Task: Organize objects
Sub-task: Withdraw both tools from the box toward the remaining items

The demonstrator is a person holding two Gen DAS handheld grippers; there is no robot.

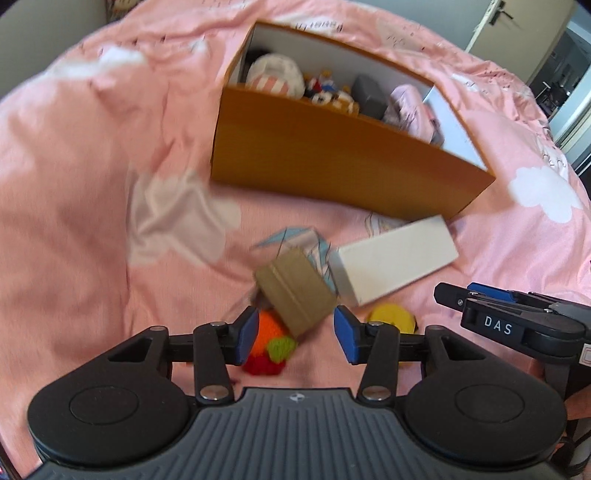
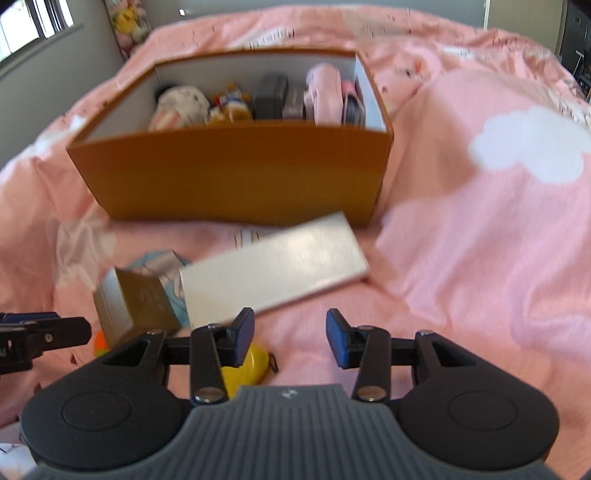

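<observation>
An open orange box sits on the pink bed, holding plush toys, a grey case and a pink pouch. In front of it lie a long white box, a small tan carton, a blue-patterned packet, a knitted orange-red toy and a yellow object. My left gripper is open, just short of the tan carton. My right gripper is open and empty, just before the white box, with the yellow object under its left finger.
The pink duvet with white clouds covers the whole bed. A door and hallway are at the far right. A window and plush toys on a shelf are at the back left. The right gripper shows in the left wrist view.
</observation>
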